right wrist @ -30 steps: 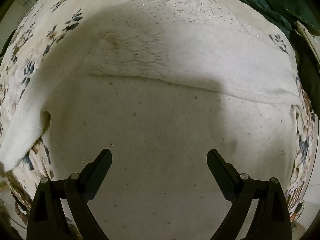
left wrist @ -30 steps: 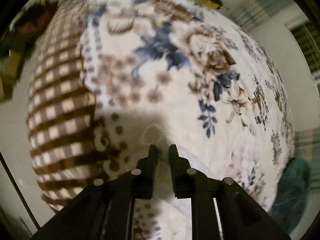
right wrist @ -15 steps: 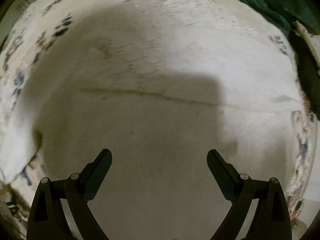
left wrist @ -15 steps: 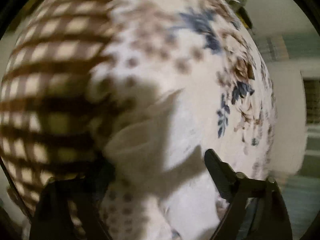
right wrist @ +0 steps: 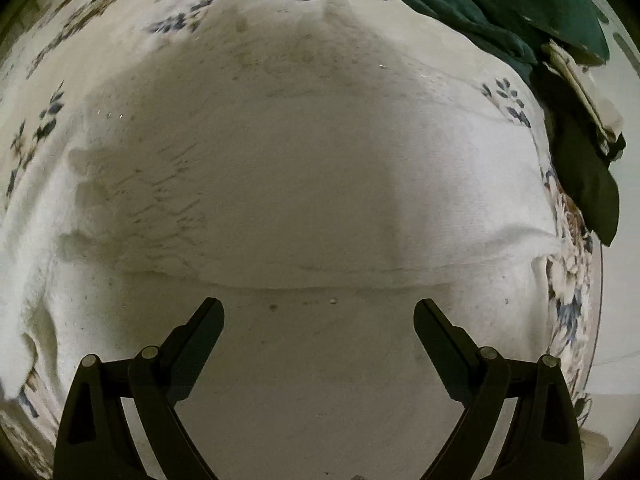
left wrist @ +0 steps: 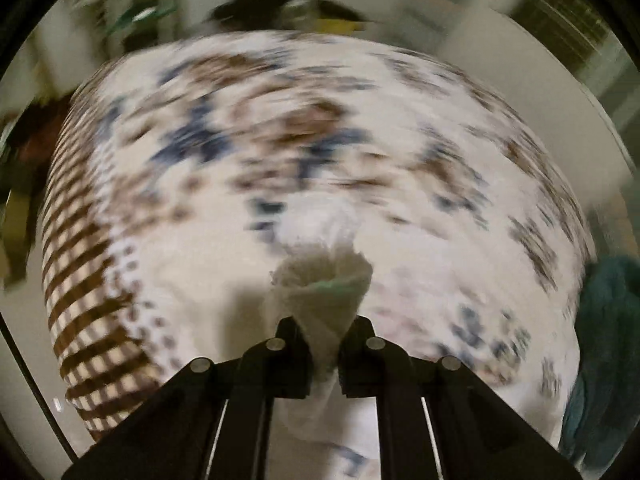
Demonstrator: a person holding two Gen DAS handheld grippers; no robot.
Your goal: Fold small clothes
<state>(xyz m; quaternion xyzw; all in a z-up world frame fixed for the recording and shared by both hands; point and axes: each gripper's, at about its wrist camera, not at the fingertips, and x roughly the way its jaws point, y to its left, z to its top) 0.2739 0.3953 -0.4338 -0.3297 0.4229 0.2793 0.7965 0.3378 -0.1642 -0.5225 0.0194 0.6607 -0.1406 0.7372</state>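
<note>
Presently a white knitted garment [right wrist: 304, 184] is seen spread flat on the bed, over the floral blanket [right wrist: 76, 20], with a fold line running across it just ahead of the right hand-held gripper [right wrist: 319, 312]. Small beads are noted scattered over the knit. A bunched end of white fabric [left wrist: 324, 292] is pinched between the fingers of the left hand-held gripper [left wrist: 323, 330]; its jaws have just been closing and are now clamped on the cloth, which rises in a cone above the fingertips. Whether this piece belongs to the same garment cannot be told from the left wrist view, which is heavily blurred. The right hand-held gripper is held wide apart above the garment, nothing between its fingers, no contact with the knit discernible. A brown checked border [left wrist: 80, 320] is recorded along the blanket's left edge. Dark green cloth [right wrist: 480, 8] is heaped at the bed's far right corner, with a dark item [right wrist: 584, 176] lying beside it.
</note>
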